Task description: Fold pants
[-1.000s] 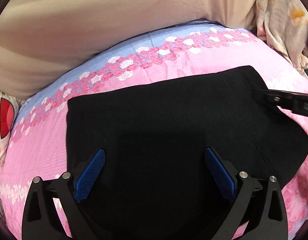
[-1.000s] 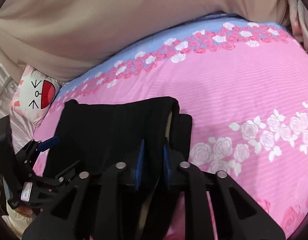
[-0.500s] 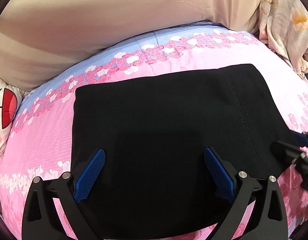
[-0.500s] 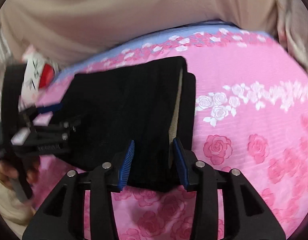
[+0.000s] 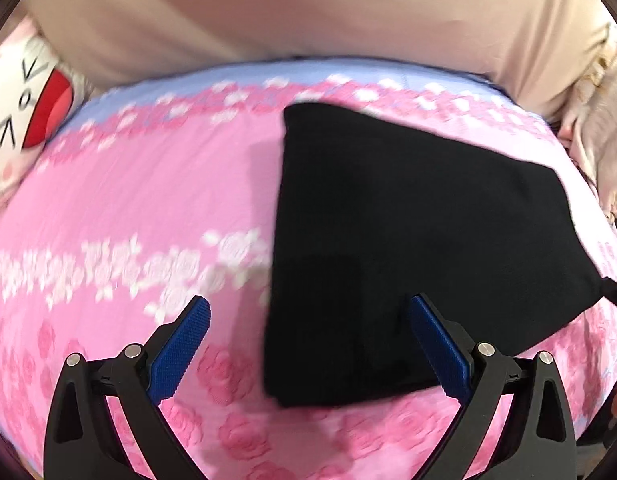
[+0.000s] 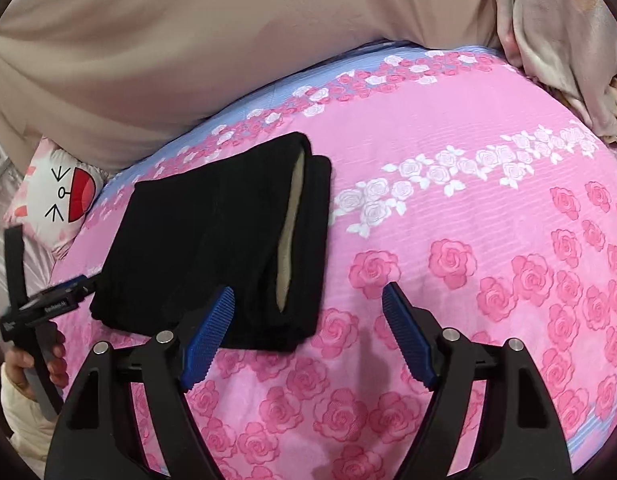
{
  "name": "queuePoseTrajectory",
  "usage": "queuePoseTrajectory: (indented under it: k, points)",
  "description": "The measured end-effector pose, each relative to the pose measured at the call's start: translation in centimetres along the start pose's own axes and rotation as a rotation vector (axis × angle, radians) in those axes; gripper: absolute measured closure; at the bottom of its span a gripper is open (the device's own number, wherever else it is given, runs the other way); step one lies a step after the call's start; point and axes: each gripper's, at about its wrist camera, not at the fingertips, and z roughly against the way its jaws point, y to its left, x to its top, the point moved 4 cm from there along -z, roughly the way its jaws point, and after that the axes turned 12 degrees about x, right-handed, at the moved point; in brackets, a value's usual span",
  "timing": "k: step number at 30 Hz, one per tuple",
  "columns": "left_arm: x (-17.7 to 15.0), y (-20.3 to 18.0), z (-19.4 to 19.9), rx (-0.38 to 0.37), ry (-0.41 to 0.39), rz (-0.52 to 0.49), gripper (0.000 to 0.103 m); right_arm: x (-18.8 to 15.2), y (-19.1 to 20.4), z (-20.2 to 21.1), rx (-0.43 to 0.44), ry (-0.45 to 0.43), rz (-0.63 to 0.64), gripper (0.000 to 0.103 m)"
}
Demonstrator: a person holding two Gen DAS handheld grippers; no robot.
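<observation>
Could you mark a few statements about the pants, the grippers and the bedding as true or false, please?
1. The pants lie folded on the pink sheet. True.
2. The right gripper is clamped on the pants. False: its jaws have just been opening, and nothing is pressed between them.
3. The left gripper is open. True.
4. The pants are white. False: they are black, with a pale lining showing at one fold.
5. A cartoon-face pillow lies at the sheet's far left edge. True.

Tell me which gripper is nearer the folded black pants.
Left. The left gripper straddles the pants' near corner; the right gripper, just opened, sits mostly beside their edge.
</observation>
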Motion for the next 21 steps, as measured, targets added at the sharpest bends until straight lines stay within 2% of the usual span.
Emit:
queuePoseTrajectory:
  k: [3,5,6,8,9,12,13,14,15,16,18,19,21]
  points:
    - [-0.9,0.3,-0.8,-0.017,0.034,0.017,0.005,-0.4,2.2,-1.4,0.031,0.063,0.086,0.029]
    - [-1.1,0.0,-0.8,-0.025,0.03,0.015,0.005,-1.0,2.9,-2.6,0.014,0.104,0.13,0.029]
    - [-1.0,-0.2,-0.8,-0.029,0.028,0.01,0.005,-1.2,3.2,-3.1,0.01,0.106,0.153,0.031]
    - [-0.8,-0.8,-0.8,-0.03,0.02,-0.021,0.005,-0.8,3.1,-3.7,-0.034,0.094,0.189,0.049]
    - [-0.7,-1.2,-0.9,-0.02,0.019,-0.039,0.005,-0.3,2.7,-3.8,-0.024,0.093,0.176,0.056]
    - [-0.3,-2.2,-0.9,-0.017,0.004,-0.069,0.005,1.2,1.2,-3.4,0.053,0.076,0.104,0.056]
    - [-0.3,-2.3,-0.9,-0.018,0.001,-0.074,0.005,0.9,0.6,-3.8,0.048,0.105,0.089,0.055]
    - [-0.3,-2.4,-0.7,-0.018,-0.001,-0.077,0.005,0.5,0.1,-3.9,0.044,0.132,0.062,0.041]
    - [-0.3,-2.4,-0.6,-0.02,-0.004,-0.08,0.005,0.0,-0.2,-3.3,0.051,0.124,0.027,0.035]
    - [-0.3,-2.4,-0.4,-0.025,-0.013,-0.081,0.005,-0.3,-0.3,-2.5,0.069,0.102,0.001,0.033]
    - [-0.4,-2.0,-0.5,-0.046,-0.014,-0.069,0.005,-0.2,-1.0,-1.2,0.118,0.047,-0.068,0.016]
    - [-0.4,-1.9,-0.8,-0.07,-0.003,-0.058,0.005,0.0,-1.6,-1.0,0.15,0.027,-0.116,0.013]
    - [-0.5,-1.8,-2.1,-0.131,0.05,-0.014,0.005,0.0,-2.7,-1.6,0.213,0.046,-0.215,0.013]
